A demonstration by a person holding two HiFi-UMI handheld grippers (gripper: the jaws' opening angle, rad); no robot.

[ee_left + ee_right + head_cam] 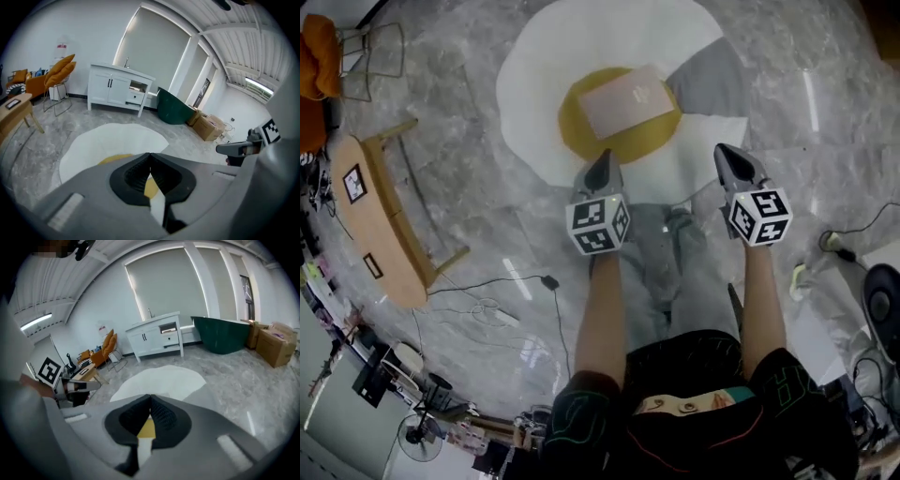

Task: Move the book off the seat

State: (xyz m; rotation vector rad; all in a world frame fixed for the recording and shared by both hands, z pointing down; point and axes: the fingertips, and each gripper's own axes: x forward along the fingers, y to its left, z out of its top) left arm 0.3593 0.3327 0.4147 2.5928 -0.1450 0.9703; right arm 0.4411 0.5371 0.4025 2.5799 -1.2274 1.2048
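Observation:
A pale pink book [628, 101] lies flat on a round yellow seat [581, 131], which rests on a white egg-shaped rug [544, 66]. My left gripper [604, 157] hovers at the seat's near edge, short of the book, jaws shut and empty. My right gripper [726, 152] hangs to the right of the seat over the rug, also shut on nothing. In the left gripper view the jaws [150, 158] meet over a strip of yellow seat [117, 159]. In the right gripper view the shut jaws [150, 401] show yellow [146, 427] through the gap below.
A wooden table [380, 220] stands at the left, with orange chairs [317, 56] behind it. Cables [497, 300] trail on the marble floor. A grey cushion [712, 80] lies beside the seat. Farther off are a white cabinet [119, 89], a green tub [173, 108] and cardboard boxes [208, 126].

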